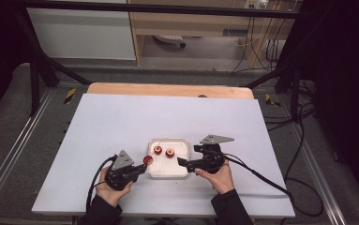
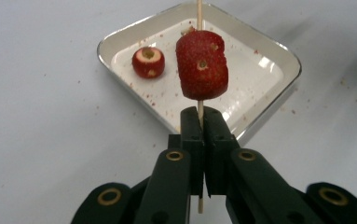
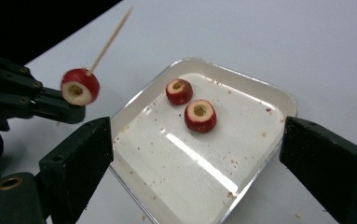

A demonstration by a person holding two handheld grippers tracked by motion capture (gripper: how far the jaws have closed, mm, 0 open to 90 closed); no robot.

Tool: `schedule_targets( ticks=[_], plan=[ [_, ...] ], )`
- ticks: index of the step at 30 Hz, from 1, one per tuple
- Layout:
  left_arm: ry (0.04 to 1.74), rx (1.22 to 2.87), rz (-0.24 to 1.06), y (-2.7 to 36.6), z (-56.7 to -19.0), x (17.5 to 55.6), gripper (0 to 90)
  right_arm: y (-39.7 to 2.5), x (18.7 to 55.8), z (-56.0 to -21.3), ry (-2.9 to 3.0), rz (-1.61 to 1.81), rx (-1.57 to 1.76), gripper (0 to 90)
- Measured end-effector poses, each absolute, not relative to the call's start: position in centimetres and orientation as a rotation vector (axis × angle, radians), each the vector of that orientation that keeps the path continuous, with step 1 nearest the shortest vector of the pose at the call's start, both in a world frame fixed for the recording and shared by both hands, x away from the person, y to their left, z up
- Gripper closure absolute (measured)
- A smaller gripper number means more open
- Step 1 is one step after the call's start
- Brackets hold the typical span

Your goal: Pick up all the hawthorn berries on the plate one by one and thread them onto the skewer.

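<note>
One red fruit piece (image 2: pixel 201 64) is already threaded on the wooden skewer (image 2: pixel 199 111), and two more pieces wait in the white tray (image 3: pixel 260 98), so I judge the job about a third done. My left hand-held gripper (image 2: pixel 200 122) has its jaws pressed together on the skewer's lower end, holding it so the stick rises out of the fruit; from the high view the skewered piece (image 1: pixel 147 160) hangs just at the tray's left rim (image 1: pixel 150 143). My right hand-held gripper (image 3: pixel 192 154) stands with its jaws spread wide and nothing between them, poised over the near edge of the tray on the counter (image 1: pixel 121 117).

What is left, as I read it: take the nearer loose piece (image 3: pixel 200 115), which lies hole-up near the tray's middle, push it onto the stick, then do the same with the farther loose piece (image 3: pixel 179 91) just beside it. Both show a pale cored centre, so the skewer should pass through easily.

Red crumbs speckle the tray floor. I can read no brand, label or writing on the tray, the fruit, the grippers or the counter.
</note>
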State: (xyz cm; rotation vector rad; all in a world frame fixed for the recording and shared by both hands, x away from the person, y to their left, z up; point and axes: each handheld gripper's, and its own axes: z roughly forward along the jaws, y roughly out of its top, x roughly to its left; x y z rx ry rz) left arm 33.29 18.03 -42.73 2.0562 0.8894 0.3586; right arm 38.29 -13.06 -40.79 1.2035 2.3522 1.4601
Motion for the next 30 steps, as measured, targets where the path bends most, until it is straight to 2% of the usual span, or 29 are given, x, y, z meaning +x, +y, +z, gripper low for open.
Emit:
schedule_targets(
  ticks=[14, 24, 30],
  plan=[
    [0.878, 2.103, 0.348, 20.6, -43.7, 32.5, 87.9, -9.7, 41.5, -39.2, 2.595, 1.096, 1.096, 10.0],
    [0.88, 2.11, 0.341, 20.6, -43.9, 32.6, 87.9, -6.7, 43.6, -39.3, 2.707, 0.932, 1.08, 15.0],
    [0.882, 2.113, 0.338, 20.5, -44.0, 32.6, 87.9, -5.7, 44.9, -39.9, 2.745, 0.861, 1.082, 22.7]
  ],
)
